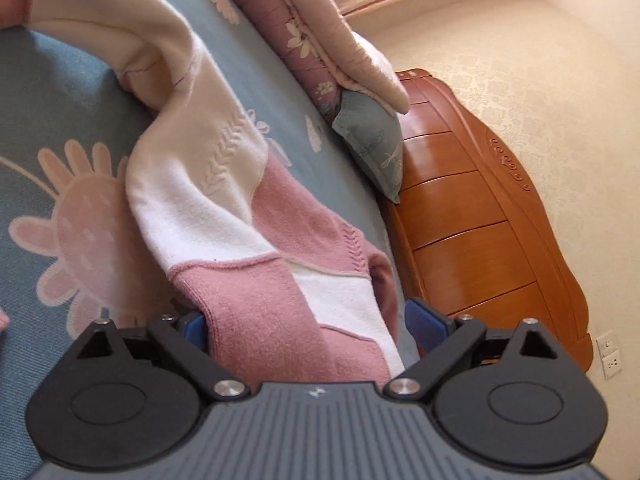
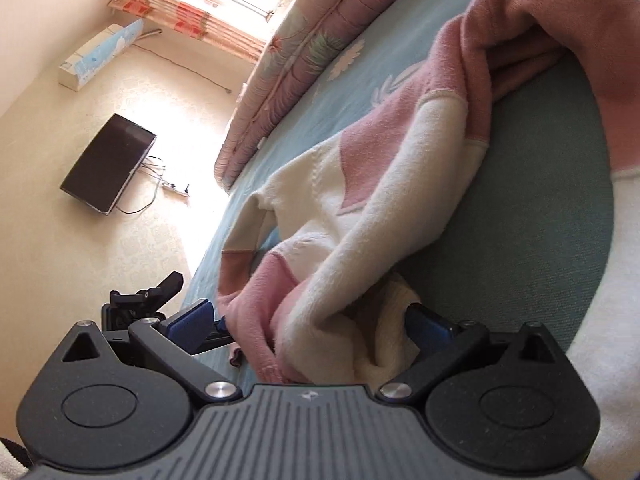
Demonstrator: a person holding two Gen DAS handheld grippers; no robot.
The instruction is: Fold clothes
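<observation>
A pink and cream knitted sweater (image 1: 240, 208) lies crumpled on a blue bedsheet (image 1: 60, 100) printed with pink flowers. My left gripper (image 1: 308, 326) is open wide, its blue pads (image 1: 424, 324) on either side of a pink and white part of the sweater without squeezing it. In the right wrist view the same sweater (image 2: 360, 200) is bunched in folds across the sheet (image 2: 520, 200). My right gripper (image 2: 310, 324) also stands open wide, with a pink and cream lump of cloth lying loose between its pads (image 2: 192, 324).
A folded floral quilt (image 1: 304, 40) and a grey-green pillow (image 1: 372, 148) lie along the bed's far side by a wooden headboard (image 1: 480, 240). The right wrist view shows the quilt (image 2: 304, 60), a dark screen (image 2: 108, 164), an air conditioner (image 2: 100, 54), and a black mechanism (image 2: 148, 300).
</observation>
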